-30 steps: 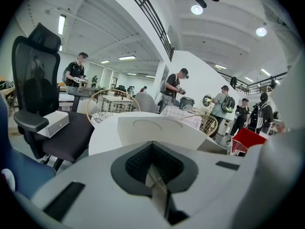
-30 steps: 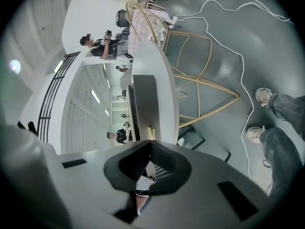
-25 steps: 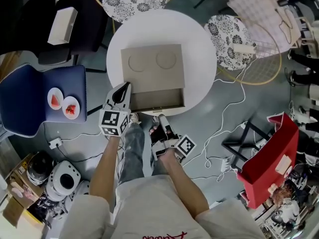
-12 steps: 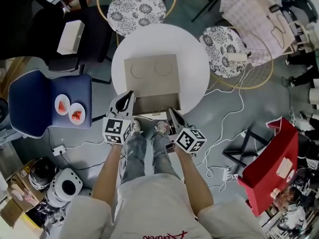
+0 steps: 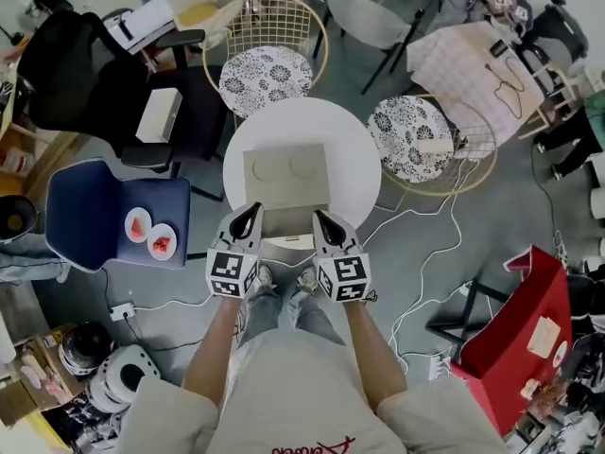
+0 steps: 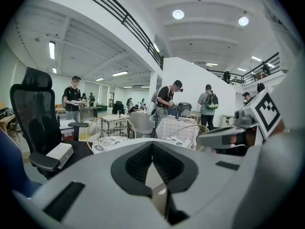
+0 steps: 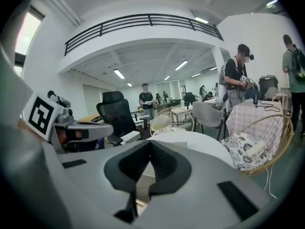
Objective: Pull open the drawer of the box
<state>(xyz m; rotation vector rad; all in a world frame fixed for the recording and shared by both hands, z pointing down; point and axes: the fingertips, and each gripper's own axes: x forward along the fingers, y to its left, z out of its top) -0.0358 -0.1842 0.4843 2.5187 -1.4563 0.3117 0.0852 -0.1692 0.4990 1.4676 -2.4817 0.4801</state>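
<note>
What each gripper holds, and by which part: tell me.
Nothing is held. The left gripper and the right gripper are both shut, with nothing between their fingers, hovering by the open drawer of the box.

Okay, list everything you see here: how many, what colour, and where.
round table: one, white, centre.
cardboard box: one, tan, on the table.
drawer: one, tan, pulled out toward the person.
wire chairs: two, gold with patterned cushions, beyond the table.
blue chair: one, left of the table.
plates: two, white with red food, on the blue chair.
office chair: one, black, upper left.
white box: one, on the office chair.
red bag: one, lower right floor.
left gripper: white, shut, near the drawer.
right gripper: white, shut, near the drawer.
</note>
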